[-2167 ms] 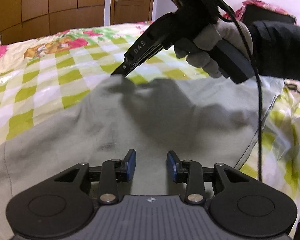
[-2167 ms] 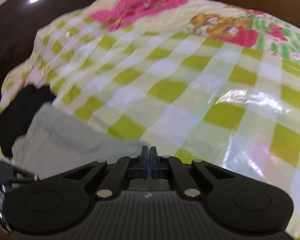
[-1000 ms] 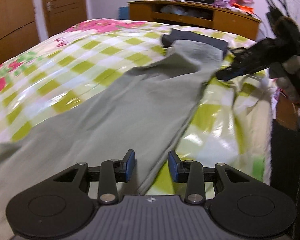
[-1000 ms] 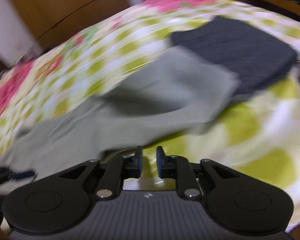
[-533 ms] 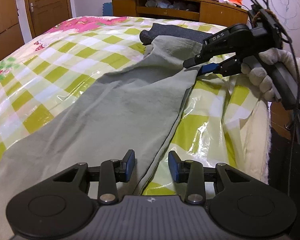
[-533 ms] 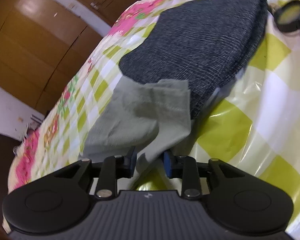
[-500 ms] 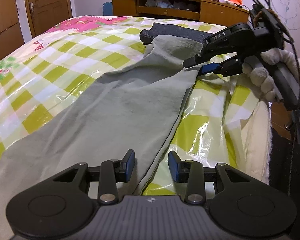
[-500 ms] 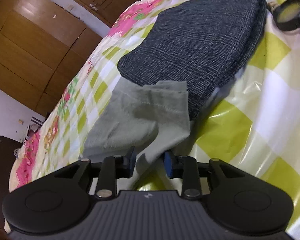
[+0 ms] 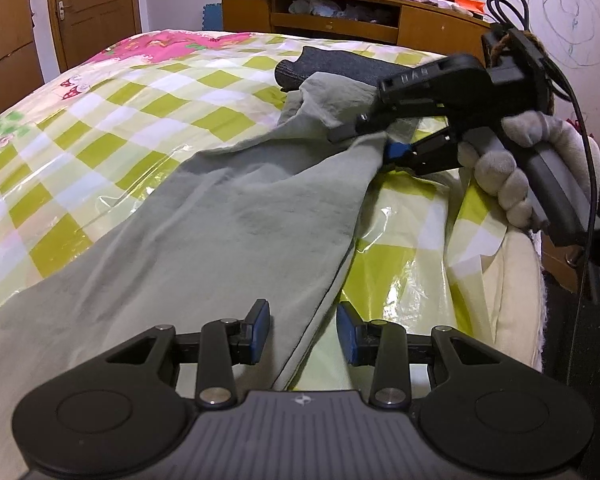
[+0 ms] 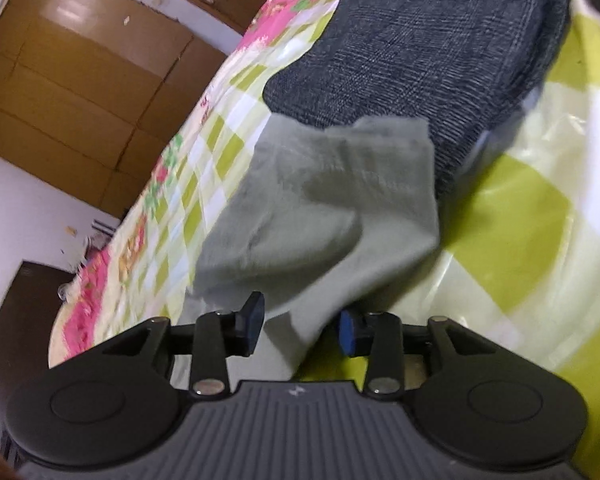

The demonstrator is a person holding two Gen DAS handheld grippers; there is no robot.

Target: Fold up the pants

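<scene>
Two claws work over grey pants (image 9: 236, 216) spread along a bed (image 9: 100, 128) with a green-checked, plastic-covered sheet. In the left wrist view the pants run from 7 o'clock up toward 1 o'clock, their far end lying against a folded dark garment (image 9: 340, 65). The left claw (image 9: 303, 330) sits at 6 o'clock with its blue pads wide apart; the near hem edge of the pants passes through the gap, touching neither pad as far as the view shows. The right claw (image 9: 374, 142), held in a gloved hand (image 9: 512, 168) at 2 o'clock, has its fingers parted around the far edge of the pants, fabric between them. In the right wrist view that claw (image 10: 300, 326) is likewise apart, a fold of grey cloth (image 10: 324, 216) hanging in the gap, with the dark garment (image 10: 420, 40) at 1 o'clock. A wooden shelf (image 9: 340, 20) stands beyond the bed.
</scene>
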